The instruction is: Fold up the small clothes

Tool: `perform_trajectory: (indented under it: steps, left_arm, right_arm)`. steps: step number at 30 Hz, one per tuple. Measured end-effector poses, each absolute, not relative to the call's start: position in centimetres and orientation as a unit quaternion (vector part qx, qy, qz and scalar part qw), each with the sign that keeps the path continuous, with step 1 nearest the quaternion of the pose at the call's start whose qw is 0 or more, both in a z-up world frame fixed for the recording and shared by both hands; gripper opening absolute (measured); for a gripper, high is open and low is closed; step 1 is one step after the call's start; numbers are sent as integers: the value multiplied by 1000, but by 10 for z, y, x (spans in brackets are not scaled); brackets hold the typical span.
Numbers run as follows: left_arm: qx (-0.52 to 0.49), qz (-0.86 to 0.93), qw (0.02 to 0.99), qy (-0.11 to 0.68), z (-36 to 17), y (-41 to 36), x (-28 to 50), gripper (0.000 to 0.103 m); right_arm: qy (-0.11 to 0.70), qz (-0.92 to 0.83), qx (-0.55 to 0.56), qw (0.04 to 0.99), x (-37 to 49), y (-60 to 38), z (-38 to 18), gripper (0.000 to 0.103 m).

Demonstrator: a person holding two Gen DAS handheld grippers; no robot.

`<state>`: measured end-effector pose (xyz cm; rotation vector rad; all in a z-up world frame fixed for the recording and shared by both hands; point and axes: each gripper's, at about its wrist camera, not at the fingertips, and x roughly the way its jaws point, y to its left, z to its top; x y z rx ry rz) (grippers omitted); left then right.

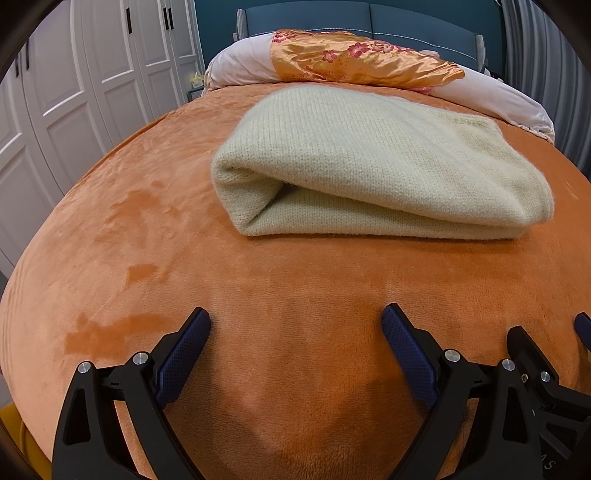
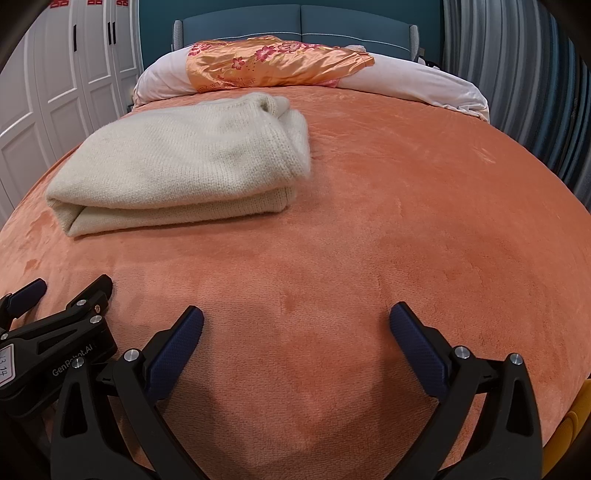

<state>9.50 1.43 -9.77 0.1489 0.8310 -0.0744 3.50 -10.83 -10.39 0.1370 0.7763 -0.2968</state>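
- Left claw [image 1: 295, 317]: spread wide, nothing between the blue-padded fingers [image 1: 183, 360], poised low over bare orange blanket [image 1: 129, 258] at the near end of the bed.
- Right claw [image 2: 296, 318]: likewise spread wide and empty, over the same blanket, just beside the left claw; each visible at the edge of the other's wrist view.
- Cream knitted sweater [image 1: 369, 166]: folded into a compact stack of layers, lying flat on the blanket, well apart from both claws, toward the middle of the bed.
- From the right wrist view, sweater left of centre; from the left wrist view, slightly right of centre.
- Rolled white duvet [image 2: 424, 85] with orange floral satin panel [image 2: 273, 62]: across the head of the bed, beyond the sweater, against a blue headboard [image 2: 295, 22].
- White wardrobe doors [image 1: 92, 74]: left of the bed.
- Grey curtain [image 2: 517, 74]: right of the bed.
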Motion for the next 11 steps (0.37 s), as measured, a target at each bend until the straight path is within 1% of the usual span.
perform_trajectory:
  steps: [11]
  left_arm:
    - [72, -34, 912, 402, -99, 14, 94, 92]
  right_arm:
    - [377, -144, 67, 913, 35, -108, -104, 98]
